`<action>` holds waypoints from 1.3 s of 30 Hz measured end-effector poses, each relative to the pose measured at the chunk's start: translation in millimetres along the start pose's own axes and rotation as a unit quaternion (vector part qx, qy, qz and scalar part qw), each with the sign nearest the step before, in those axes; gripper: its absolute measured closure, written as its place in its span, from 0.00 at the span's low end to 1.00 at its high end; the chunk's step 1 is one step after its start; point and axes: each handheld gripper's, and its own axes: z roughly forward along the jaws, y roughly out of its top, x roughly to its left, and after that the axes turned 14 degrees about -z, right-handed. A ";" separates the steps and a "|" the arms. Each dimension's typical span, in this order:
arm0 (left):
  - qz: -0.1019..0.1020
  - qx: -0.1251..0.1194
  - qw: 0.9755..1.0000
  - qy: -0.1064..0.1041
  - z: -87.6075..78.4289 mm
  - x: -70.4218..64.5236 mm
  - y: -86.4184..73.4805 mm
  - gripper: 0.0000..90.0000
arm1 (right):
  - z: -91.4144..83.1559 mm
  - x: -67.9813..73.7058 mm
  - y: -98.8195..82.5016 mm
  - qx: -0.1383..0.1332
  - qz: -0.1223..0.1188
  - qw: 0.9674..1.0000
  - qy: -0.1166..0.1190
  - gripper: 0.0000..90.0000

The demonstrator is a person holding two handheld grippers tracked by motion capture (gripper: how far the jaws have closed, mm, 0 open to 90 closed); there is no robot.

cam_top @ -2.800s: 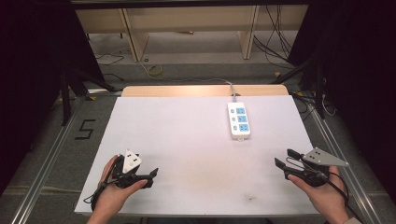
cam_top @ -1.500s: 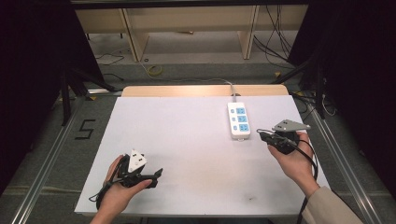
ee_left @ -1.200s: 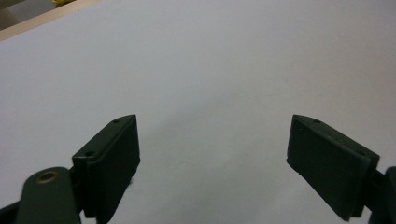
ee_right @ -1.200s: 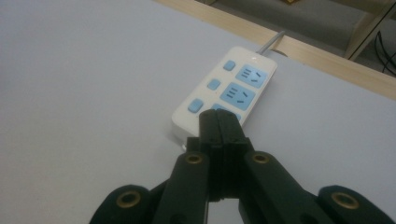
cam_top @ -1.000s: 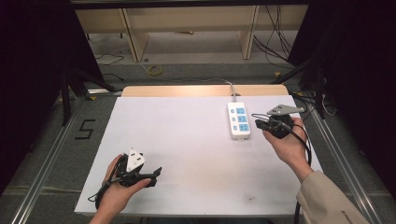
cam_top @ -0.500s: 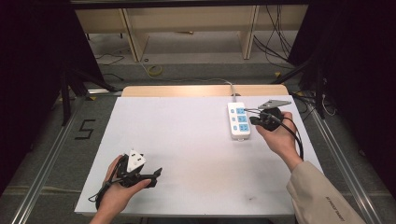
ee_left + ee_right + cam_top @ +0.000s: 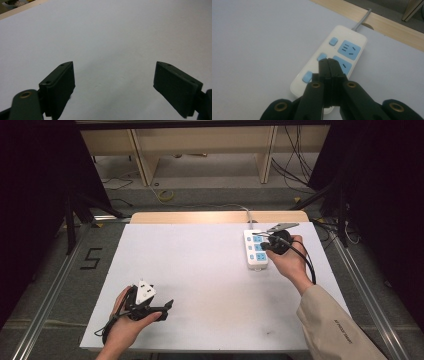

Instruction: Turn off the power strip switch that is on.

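Note:
A white power strip (image 7: 256, 261) with blue sockets and blue switch buttons lies at the table's back right. My right gripper (image 7: 260, 239) hovers over its middle with the jaws pressed together and nothing between them. In the right gripper view the shut tips (image 7: 328, 61) sit right over the strip (image 7: 312, 72), between the middle blue button and the middle socket; whether they touch it I cannot tell. My left gripper (image 7: 166, 304) rests near the front left edge. Its jaws stand wide apart (image 7: 113, 75) over bare white table.
The strip's grey cable (image 7: 247, 213) runs off the back over the wooden table edge (image 7: 200, 217). The white tabletop (image 7: 200, 265) spreads between the two hands. Beyond the table are wooden shelf legs and floor cables.
The right hand has carried its gripper from the table's front right edge forward and left to the power strip. The left gripper has stayed where it was.

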 end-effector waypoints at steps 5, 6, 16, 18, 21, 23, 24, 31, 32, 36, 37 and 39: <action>0.002 0.002 1.000 0.000 0.5 -0.5 0.0 0.19 | 8.5 -1.3 3.9 0.007 0.003 1.000 0.001 1.00; 0.002 0.002 1.000 0.000 0.4 -0.5 0.0 0.19 | 10.2 -1.3 4.4 0.009 0.002 1.000 0.001 1.00; 0.005 0.002 1.000 0.001 0.5 -0.5 0.2 0.19 | 23.1 -3.7 11.3 0.023 0.002 1.000 0.002 1.00; 0.005 0.002 1.000 0.001 0.5 -0.5 0.4 0.19 | 24.2 -5.5 13.7 0.026 0.003 1.000 0.001 1.00; 0.004 0.001 1.000 0.001 0.5 -0.6 0.5 0.19 | 25.4 -6.9 17.1 0.028 0.004 1.000 0.000 1.00; 0.003 0.001 1.000 0.001 0.9 -0.9 0.4 0.19 | 27.1 -7.1 18.7 0.032 0.004 0.999 0.000 1.00; 0.003 0.001 1.000 0.001 1.0 -1.1 0.4 0.19 | 28.1 -7.1 19.3 0.035 0.005 0.999 -0.001 1.00; 0.005 0.003 1.000 0.001 1.3 -1.3 0.3 0.19 | 37.4 -8.1 23.4 0.044 0.009 0.999 0.007 1.00; 0.004 0.003 1.000 0.001 1.2 -1.2 0.4 0.19 | 38.8 -8.5 23.7 0.044 0.009 0.999 0.007 1.00; 0.004 0.001 1.000 0.001 1.1 -1.1 0.6 0.19 | 45.8 -8.8 25.4 0.050 0.014 0.999 0.010 1.00; 0.003 0.001 1.000 0.001 1.0 -1.2 0.5 0.19 | 47.6 -8.3 26.2 0.052 0.016 0.998 0.012 1.00; 0.004 0.001 1.000 0.001 1.1 -1.0 0.5 0.19 | 49.8 -8.1 27.6 0.055 0.015 0.998 0.012 1.00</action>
